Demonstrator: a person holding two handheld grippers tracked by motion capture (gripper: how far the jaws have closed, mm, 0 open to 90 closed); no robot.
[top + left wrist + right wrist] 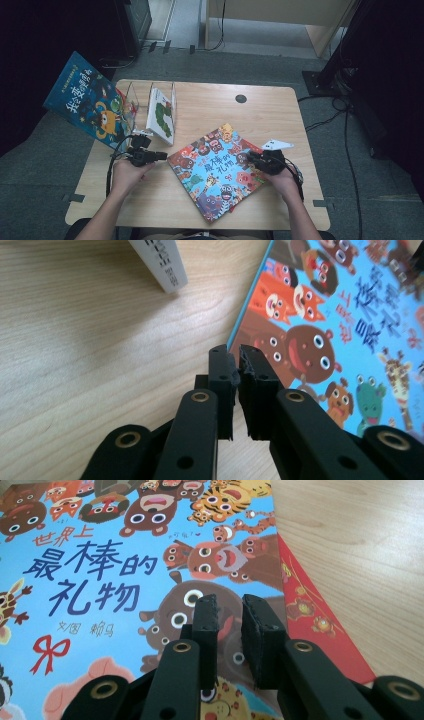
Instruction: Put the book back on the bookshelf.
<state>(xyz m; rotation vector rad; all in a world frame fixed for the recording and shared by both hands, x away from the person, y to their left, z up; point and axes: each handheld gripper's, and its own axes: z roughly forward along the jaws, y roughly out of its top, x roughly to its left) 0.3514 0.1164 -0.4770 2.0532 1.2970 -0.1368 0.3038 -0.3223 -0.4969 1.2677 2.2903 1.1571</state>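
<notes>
A glossy dark-blue picture book (86, 100) leans at the far left edge of the pale wood-grain bench (280, 107), against a clear plastic stand (131, 95) with upright dividers. A thin white book (161, 116) with a green caterpillar on its cover tilts in that stand; in the left gripper view its white spine (160, 262) comes down to the wood.

The left hand-held gripper (161, 155) is matte black plastic with brass-ringed pivots and ribbed pads. Its jaws are brought together to a thin slit, with nothing between them, and their tips (236, 356) sit at the left edge of the animal book (220, 170).

That animal book is flat, square and smooth, bright blue with cartoon animals and dark Chinese lettering, lying cornerwise on the middle of the bench near the front. A red patterned page (312, 615) shows beyond its cover on the right.

The right hand-held gripper (252, 160) stands narrow, a small gap between its pads (206, 625), low over the book's right corner; whether it touches the cover I cannot tell.
</notes>
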